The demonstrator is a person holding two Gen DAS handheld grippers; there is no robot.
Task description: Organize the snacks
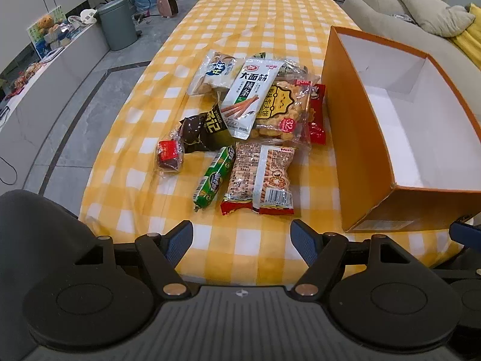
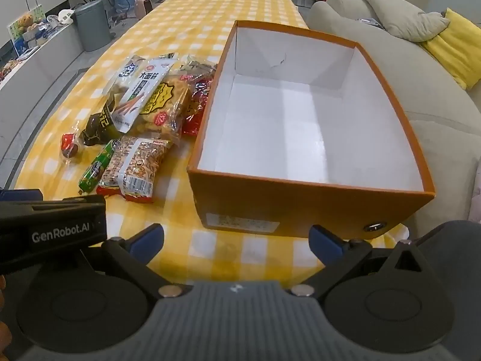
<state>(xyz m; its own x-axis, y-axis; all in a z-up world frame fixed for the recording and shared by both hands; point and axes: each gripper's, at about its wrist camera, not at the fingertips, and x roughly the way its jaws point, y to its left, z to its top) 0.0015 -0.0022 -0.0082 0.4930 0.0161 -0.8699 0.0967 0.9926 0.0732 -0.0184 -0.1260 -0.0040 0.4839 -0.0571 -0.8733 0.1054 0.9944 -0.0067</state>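
Left wrist view: set low behind the left claw (image 1: 242, 242), looking forward and down along the desk (image 1: 240, 15) from its near end, centred on the snack pile (image 1: 249, 120), with the orange box (image 1: 354, 138) cut off at the right edge. Right wrist view: set just as low behind the right claw (image 2: 237, 242), facing the same way from further right, close over the orange box (image 2: 300, 207), snack pile (image 2: 141, 111) pushed to the left. Shared by both: pile, box, checkered desk (image 2: 210, 9), grey bin (image 1: 117, 24) (image 2: 91, 25), sofa (image 1: 375, 15) (image 2: 345, 15). Body of the left claw intruding at the right view's left edge.
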